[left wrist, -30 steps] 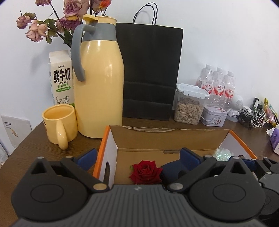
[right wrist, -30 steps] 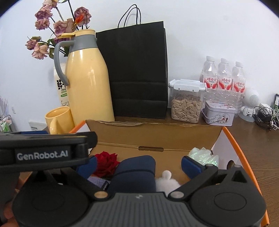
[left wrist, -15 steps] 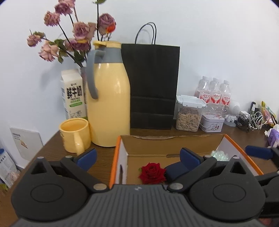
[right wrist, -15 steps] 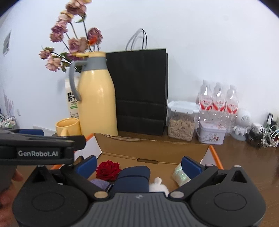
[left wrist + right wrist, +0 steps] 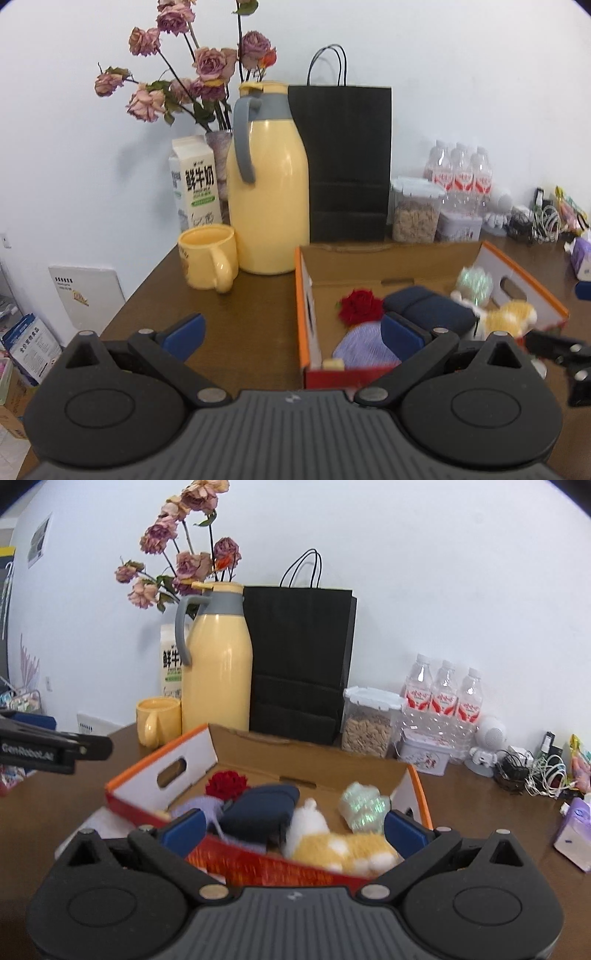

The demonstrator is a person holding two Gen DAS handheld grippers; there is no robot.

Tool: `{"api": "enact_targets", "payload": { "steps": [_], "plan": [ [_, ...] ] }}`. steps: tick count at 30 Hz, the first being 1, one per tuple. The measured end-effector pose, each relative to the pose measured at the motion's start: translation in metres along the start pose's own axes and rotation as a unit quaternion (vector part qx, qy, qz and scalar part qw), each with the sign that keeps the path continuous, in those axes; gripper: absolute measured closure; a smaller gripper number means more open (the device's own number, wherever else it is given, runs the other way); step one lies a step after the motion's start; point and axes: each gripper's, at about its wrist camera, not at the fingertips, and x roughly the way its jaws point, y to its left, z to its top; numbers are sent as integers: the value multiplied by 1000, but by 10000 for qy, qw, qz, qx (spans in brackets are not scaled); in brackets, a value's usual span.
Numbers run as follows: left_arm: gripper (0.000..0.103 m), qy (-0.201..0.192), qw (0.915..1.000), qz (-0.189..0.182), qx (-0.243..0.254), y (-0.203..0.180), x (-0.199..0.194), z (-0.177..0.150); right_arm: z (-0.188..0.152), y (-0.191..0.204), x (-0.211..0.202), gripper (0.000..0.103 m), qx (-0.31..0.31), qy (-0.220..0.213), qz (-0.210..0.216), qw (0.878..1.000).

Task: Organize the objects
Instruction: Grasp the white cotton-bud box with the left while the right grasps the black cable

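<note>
Since the cardboard box (image 5: pixel 310 771) already holds the small things, I judge the step in hand is drawing back cleanly and checking that nothing rides the rim. Inside it lie a red rose (image 5: pixel 226 783), a navy folded cloth (image 5: pixel 260 810), a lilac knit piece (image 5: pixel 364 345), a shimmery green ball (image 5: pixel 364 805) and a white and yellow plush toy (image 5: pixel 343 843); the plush sits nearest the front wall, so I would watch it most. My right gripper (image 5: pixel 293 829) is spread wide and carries nothing, hovering at the near edge of the box. My left gripper (image 5: pixel 291 334) is likewise wide open and empty, over the bare brown surface (image 5: pixel 236 310) and the box's left wall. To do this well I would lift both straight up and back, keeping clear of the orange rim. The yellow mug (image 5: pixel 208 256) and yellow flask (image 5: pixel 267 195) stand just left of the box, so my left side should not swing outward.
</note>
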Motion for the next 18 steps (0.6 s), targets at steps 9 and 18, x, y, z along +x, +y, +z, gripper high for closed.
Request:
{"api": "enact_targets", "payload": {
  "steps": [9, 18],
  "plan": [
    [0, 475, 9989, -56, 7, 11, -11, -42, -43, -12, -16, 0, -92, 473, -79, 9988],
    [0, 752, 9969, -143, -201, 10, 0, -56, -69, -34, -9, 1, 201, 726, -263, 9968]
  ]
}}
